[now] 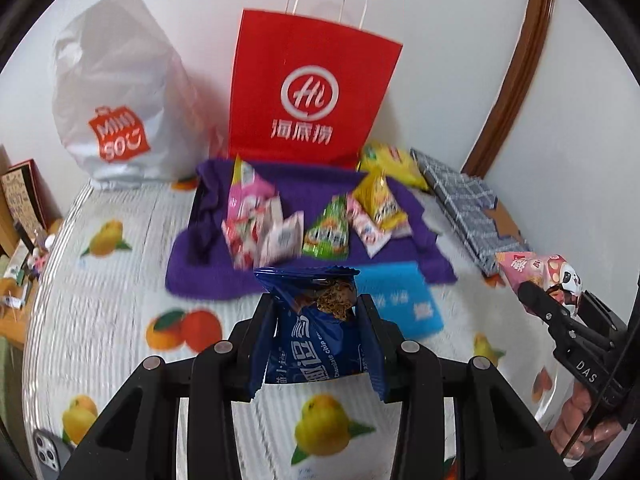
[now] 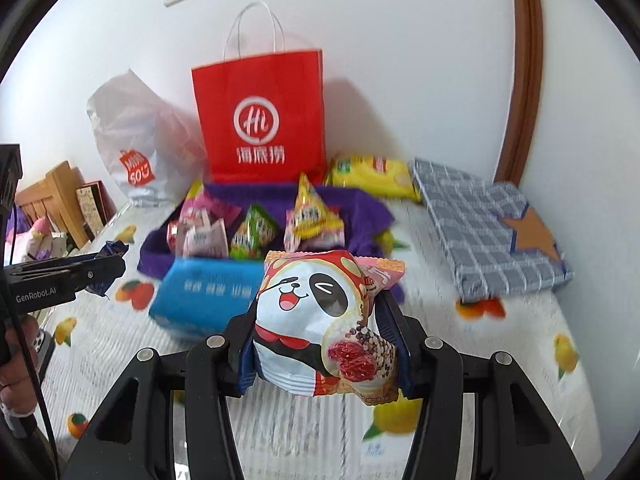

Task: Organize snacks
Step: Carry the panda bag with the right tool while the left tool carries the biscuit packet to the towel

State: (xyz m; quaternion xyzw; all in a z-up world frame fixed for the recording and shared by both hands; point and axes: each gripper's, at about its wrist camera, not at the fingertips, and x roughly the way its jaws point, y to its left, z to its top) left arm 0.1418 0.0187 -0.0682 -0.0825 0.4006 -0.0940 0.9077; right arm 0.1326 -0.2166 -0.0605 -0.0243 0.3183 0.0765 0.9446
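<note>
My left gripper (image 1: 316,316) is shut on a blue chocolate-chip cookie packet (image 1: 316,340), held above the fruit-print tablecloth (image 1: 104,280). My right gripper (image 2: 320,320) is shut on a panda-print snack bag (image 2: 316,320); that bag (image 1: 540,274) and gripper (image 1: 560,300) also show at the right edge of the left wrist view. Several small snack packets lie on a purple cloth (image 1: 288,192) beyond: pink ones (image 1: 252,216), a green one (image 1: 326,232) and a yellow one (image 1: 380,200). Behind them stands a red paper bag (image 1: 308,92).
A white plastic shopping bag (image 1: 116,92) stands left of the red bag. A blue tissue pack (image 2: 204,296) lies in front of the cloth. A yellow chip bag (image 2: 372,174) and a grey checked box (image 2: 488,232) lie at the right. A phone (image 1: 48,452) rests near the left edge.
</note>
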